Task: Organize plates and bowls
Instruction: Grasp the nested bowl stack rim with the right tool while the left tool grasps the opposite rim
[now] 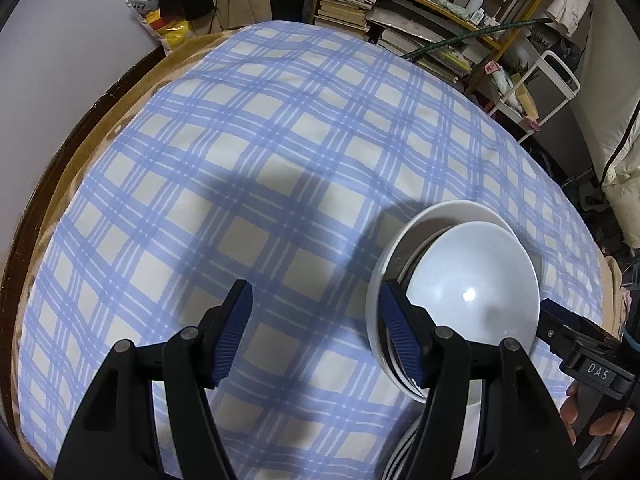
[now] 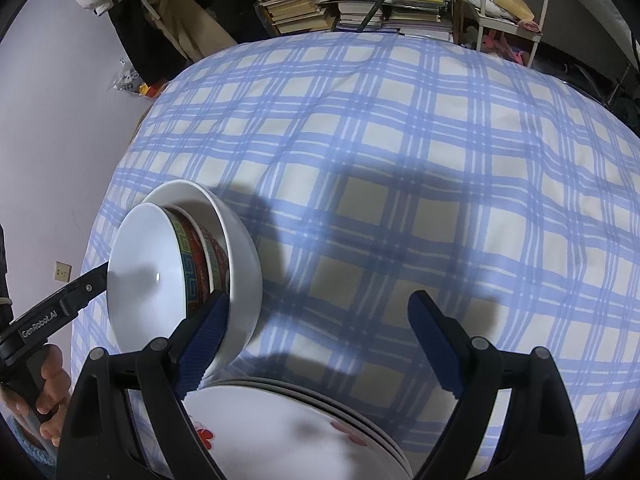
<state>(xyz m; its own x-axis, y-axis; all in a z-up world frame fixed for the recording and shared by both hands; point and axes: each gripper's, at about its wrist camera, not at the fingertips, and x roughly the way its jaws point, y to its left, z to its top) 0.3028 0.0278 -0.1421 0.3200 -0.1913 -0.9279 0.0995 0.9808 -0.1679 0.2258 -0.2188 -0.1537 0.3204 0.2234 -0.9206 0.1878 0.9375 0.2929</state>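
A nested stack of bowls (image 1: 468,292) sits on the blue plaid cloth (image 1: 260,152): a white bowl on top, red patterned bowls (image 2: 204,264) inside, a large white bowl (image 2: 240,280) outermost. My left gripper (image 1: 316,332) is open and empty, its right finger just left of the stack. My right gripper (image 2: 316,344) is open and empty, its left finger beside the outer bowl. A stack of white plates with red flowers (image 2: 288,432) lies below the right gripper.
Shelves of books (image 1: 348,4) and a white cart (image 1: 548,84) stand beyond the far edge of the cloth. A bag (image 1: 160,20) lies at the back left. The wall (image 2: 48,120) is on the left.
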